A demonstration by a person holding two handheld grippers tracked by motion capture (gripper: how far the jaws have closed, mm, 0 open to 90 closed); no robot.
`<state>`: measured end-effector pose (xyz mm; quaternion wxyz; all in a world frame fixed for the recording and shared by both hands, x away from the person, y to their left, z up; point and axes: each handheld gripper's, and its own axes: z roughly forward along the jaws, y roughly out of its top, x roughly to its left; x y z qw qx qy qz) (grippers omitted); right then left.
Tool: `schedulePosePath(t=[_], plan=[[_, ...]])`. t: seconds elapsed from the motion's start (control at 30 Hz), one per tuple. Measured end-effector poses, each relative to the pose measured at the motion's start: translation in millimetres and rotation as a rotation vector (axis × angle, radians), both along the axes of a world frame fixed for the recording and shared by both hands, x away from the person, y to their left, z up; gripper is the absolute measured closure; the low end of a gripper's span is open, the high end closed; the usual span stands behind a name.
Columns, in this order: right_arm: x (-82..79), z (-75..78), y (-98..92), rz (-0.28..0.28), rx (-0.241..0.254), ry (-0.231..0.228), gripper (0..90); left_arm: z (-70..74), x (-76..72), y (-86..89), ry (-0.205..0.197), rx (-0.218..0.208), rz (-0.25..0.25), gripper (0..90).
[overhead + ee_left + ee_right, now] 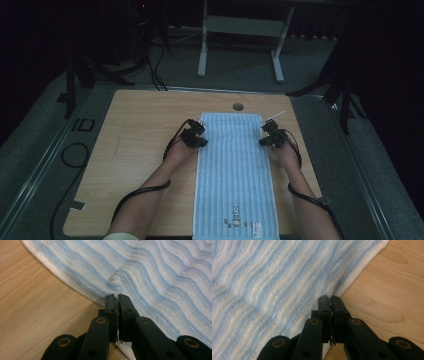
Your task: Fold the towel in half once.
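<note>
A long blue-and-white striped towel point(234, 170) lies flat down the middle of the wooden table point(135, 150). My left gripper point(202, 141) is at the towel's left edge near its far end, jaws shut on the white hem point(117, 296); the cloth puckers just ahead of the tips. My right gripper point(263, 140) is at the towel's right edge at the same height, jaws shut on that hem point(330, 298). A little white cloth shows between each pair of jaws. The towel's weave point(274, 285) is wavy and lies on the table.
A round cable hole point(238, 106) sits in the table beyond the towel's far end. A white stick point(276, 115) lies by the far right corner of the towel. Small printed marks and a label point(240, 220) are at the near end. Table legs point(202, 55) stand behind.
</note>
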<state>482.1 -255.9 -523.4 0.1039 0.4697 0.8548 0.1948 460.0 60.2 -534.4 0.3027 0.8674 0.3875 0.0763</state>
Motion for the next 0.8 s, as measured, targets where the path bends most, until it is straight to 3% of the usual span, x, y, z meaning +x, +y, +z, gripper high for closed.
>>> schedulePosePath(t=[0.17, 0.4, 0.53, 0.7, 0.8], plan=[[-8.5, 19.4, -6.9, 0.009, 0.056, -0.046, 87.9, 16.1, -5.9, 12.3, -0.010, -0.057, -0.005, 86.7], [-40.6, 41.2, -8.4, 0.085, 0.083, -0.097, 87.7, 37.2, -38.6, 18.1, -0.063, -0.045, -0.065, 86.4], [-64.2, 41.6, -13.4, 0.112, 0.092, -0.112, 87.7, 41.8, -60.7, 19.0, -0.062, -0.053, -0.107, 86.2], [-82.7, 33.5, -18.7, 0.116, 0.108, -0.104, 87.7, 34.4, -77.9, 16.9, -0.048, -0.041, -0.136, 85.4], [-94.4, 25.5, -19.7, 0.125, 0.093, -0.096, 87.6, 26.1, -87.7, 14.0, 0.000, -0.023, -0.183, 84.9]])
